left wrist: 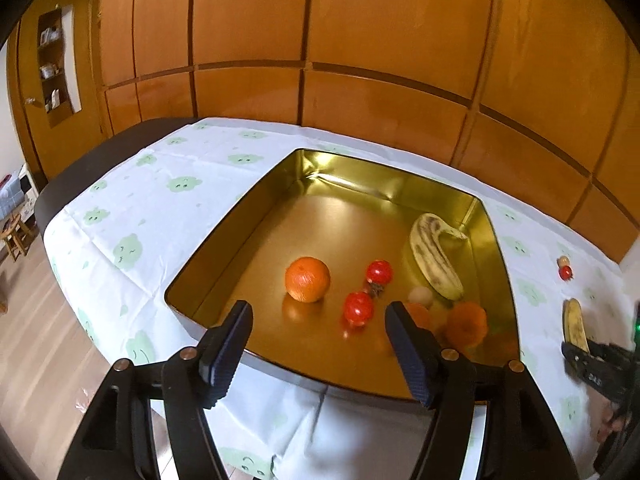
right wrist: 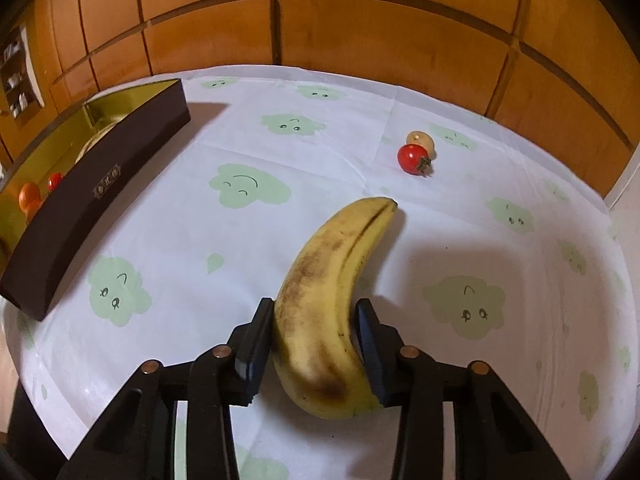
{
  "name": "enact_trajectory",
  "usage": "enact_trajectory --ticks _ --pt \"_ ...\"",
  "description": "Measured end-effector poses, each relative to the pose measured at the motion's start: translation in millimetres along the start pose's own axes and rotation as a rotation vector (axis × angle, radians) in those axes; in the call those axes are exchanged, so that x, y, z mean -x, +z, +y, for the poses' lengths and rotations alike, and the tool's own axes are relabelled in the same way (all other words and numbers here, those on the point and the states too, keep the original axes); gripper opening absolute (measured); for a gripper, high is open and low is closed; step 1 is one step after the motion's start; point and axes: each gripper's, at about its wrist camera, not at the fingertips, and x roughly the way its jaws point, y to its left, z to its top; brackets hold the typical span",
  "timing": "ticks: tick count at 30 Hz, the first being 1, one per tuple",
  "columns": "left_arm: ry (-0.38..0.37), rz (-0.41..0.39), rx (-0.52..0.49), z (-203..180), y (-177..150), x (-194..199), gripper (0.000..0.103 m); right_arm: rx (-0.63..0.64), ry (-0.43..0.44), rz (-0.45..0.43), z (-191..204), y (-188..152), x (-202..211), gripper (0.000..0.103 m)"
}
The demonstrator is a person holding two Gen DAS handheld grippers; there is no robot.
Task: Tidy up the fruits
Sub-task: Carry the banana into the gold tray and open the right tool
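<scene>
The right gripper (right wrist: 316, 340) is clamped on a speckled banana (right wrist: 332, 300), both pads pressed against its sides, on the white tablecloth (right wrist: 240, 140) with green cloud faces, off to the right of the gold tin box (left wrist: 256, 216). The left gripper (left wrist: 318, 344) hangs over the box's near rim with its jaws apart and nothing between them. Inside the box lie a second banana (left wrist: 434, 256) against the right wall, an orange (left wrist: 307, 279) near the middle, two cherry tomatoes (left wrist: 378, 272) just right of that orange, a pale round fruit (left wrist: 421, 296) at the banana's near end, and another orange fruit (left wrist: 466, 324) near the right front corner, partly blurred. Outside the box, well to its right, a cherry tomato (right wrist: 414, 159) touches a small tan round fruit (right wrist: 421, 141) on the cloth.
</scene>
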Motion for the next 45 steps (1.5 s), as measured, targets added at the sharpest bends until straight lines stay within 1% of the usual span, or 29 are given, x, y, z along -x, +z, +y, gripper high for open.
enact_trajectory --ticks 3,6,9,10,13,16,18,21,24,27,31,35,39,43,45 --pt "-0.008 -0.005 -0.013 -2.4 -4.8 4.7 0.070 0.001 0.001 0.013 0.8 2.0 0.5 0.038" --pt "-0.008 -0.006 -0.028 -1.8 -9.3 9.2 0.070 -0.037 0.022 0.023 -2.4 3.0 1.8 0.038" --pt "-0.003 -0.004 -0.025 2.7 -13.3 10.9 0.070 -0.102 0.068 0.029 -7.5 3.9 3.9 0.038" --pt "0.000 -0.003 -0.020 4.9 -14.4 11.0 0.070 -0.142 0.102 0.031 -11.2 4.3 5.8 0.038" --pt "0.004 0.002 -0.005 10.5 -16.8 11.2 0.070 -0.216 0.169 0.036 -16.3 5.0 8.7 0.038" --pt "0.002 0.000 0.004 12.7 -16.7 11.8 0.070 -0.251 0.212 0.035 -13.8 6.9 14.6 0.038" --pt "0.002 -0.005 0.002 12.4 -16.3 13.0 0.070 -0.227 0.224 0.014 -6.6 11.2 22.3 0.038" --pt "-0.003 -0.007 -0.001 11.7 -16.6 13.6 0.070 -0.186 0.233 0.004 4.1 17.1 27.1 0.038" --pt "-0.007 -0.006 -0.001 10.9 -17.4 14.3 0.070 -0.186 0.248 0.010 10.2 19.7 27.1 0.038" --pt "-0.004 -0.007 -0.005 10.4 -17.8 14.6 0.071 -0.166 0.268 -0.009 19.4 27.7 34.4 0.038" --pt "-0.007 0.000 0.007 11.7 -18.5 12.8 0.071 -0.082 0.306 -0.062 47.6 45.6 54.4 0.038" --pt "-0.012 0.000 0.007 11.8 -18.4 13.6 0.071 0.020 0.368 -0.113 86.8 67.4 71.1 0.038" --pt "-0.016 -0.003 0.010 12.4 -18.9 15.3 0.071 0.104 0.406 -0.133 122.7 83.4 73.5 0.038" --pt "-0.019 -0.002 0.016 14.9 -17.9 15.9 0.071 0.172 0.418 -0.134 156.3 98.5 67.6 0.038" --pt "-0.021 0.000 0.018 16.2 -17.6 15.1 0.071 0.192 0.420 -0.131 163.3 102.7 66.4 0.038"
